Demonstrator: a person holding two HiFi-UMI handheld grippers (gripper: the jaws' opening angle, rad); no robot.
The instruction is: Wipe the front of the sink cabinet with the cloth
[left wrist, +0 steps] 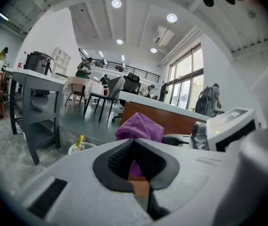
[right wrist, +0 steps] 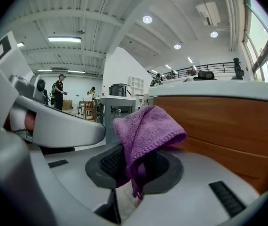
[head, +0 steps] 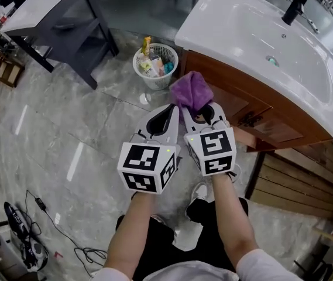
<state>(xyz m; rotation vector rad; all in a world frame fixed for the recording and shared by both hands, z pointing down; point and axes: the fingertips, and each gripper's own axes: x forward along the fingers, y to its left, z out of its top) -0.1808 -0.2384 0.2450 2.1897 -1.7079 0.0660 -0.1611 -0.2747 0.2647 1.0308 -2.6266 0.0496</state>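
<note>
A purple cloth (head: 191, 91) bunches up out of my right gripper (head: 199, 112), which is shut on it just in front of the brown wooden sink cabinet (head: 254, 113). In the right gripper view the cloth (right wrist: 145, 126) droops over the jaws of the right gripper (right wrist: 133, 169), and the cabinet front (right wrist: 218, 121) fills the right side. My left gripper (head: 171, 110) is held close beside the right one, shut with nothing in it. In the left gripper view, past the left gripper (left wrist: 134, 141), I see the cloth (left wrist: 139, 126) and the cabinet (left wrist: 174, 120).
The white sink top (head: 254, 34) with a black faucet (head: 295, 4) overhangs the cabinet. A white wastebasket (head: 155, 66) with bottles stands on the floor to the cabinet's left. A dark grey table (head: 61, 22) is at the far left. Cables (head: 49, 215) lie on the floor.
</note>
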